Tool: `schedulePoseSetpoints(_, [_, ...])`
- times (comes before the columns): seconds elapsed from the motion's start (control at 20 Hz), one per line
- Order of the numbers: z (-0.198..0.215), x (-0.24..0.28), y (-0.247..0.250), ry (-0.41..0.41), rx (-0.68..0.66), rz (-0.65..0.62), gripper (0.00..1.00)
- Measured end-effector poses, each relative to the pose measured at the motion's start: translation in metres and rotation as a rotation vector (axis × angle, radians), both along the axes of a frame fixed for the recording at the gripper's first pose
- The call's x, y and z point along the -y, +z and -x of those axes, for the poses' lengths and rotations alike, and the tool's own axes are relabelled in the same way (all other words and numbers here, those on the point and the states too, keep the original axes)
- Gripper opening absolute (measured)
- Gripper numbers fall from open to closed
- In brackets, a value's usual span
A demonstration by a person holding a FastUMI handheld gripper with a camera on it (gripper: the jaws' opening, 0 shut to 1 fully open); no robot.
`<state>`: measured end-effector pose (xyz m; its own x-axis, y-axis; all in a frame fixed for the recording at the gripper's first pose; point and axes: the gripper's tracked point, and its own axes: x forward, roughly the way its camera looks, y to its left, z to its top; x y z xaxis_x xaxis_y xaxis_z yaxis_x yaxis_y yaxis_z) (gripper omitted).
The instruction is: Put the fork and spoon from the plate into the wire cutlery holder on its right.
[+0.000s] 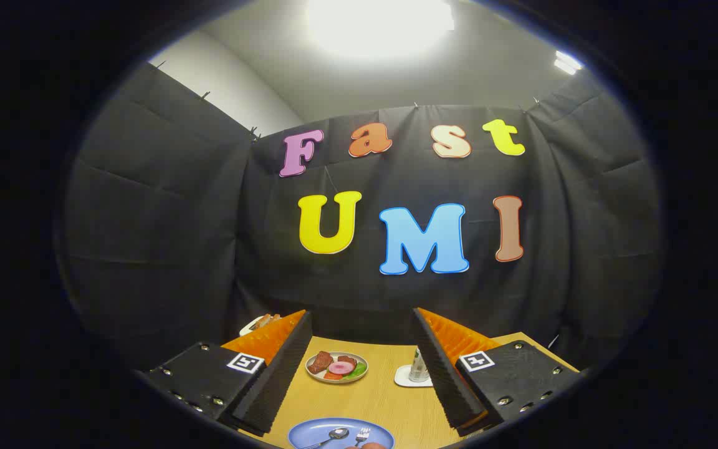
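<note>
The hand-held gripper hangs released, fingers spread wide above the bench, grasping nothing. The spoon and fork lie on the blue plate at the bench's near edge. What may be the wire cutlery holder stands farther right, half-hidden.

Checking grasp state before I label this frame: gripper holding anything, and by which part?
Nothing is held. The gripper is open, its fingers spread wide above the table. The fork and spoon lie on the blue plate, between and below the fingers.
</note>
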<state>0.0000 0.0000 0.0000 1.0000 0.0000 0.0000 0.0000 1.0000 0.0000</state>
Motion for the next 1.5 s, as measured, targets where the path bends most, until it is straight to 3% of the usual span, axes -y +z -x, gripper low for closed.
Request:
schedulePoseSetpoints(0.3, [-0.003,-0.006,-0.003,0.016,-0.007,0.059,0.98])
schedulePoseSetpoints(0.5, [0.000,-0.013,-0.025,0.007,-0.087,-0.017,0.98])
schedulePoseSetpoints(0.6, [0.005,-0.016,-0.019,0.003,-0.073,0.006,0.98])
schedulePoseSetpoints(0.75, [0.010,-0.012,-0.018,-0.021,-0.048,0.027,0.98])
schedulePoseSetpoints(1.05, [0.025,0.019,-0.052,-0.117,-0.138,-0.011,0.98])
schedulePoseSetpoints(1.5, [0.034,0.012,-0.167,-0.126,-0.537,-0.017,0.98])
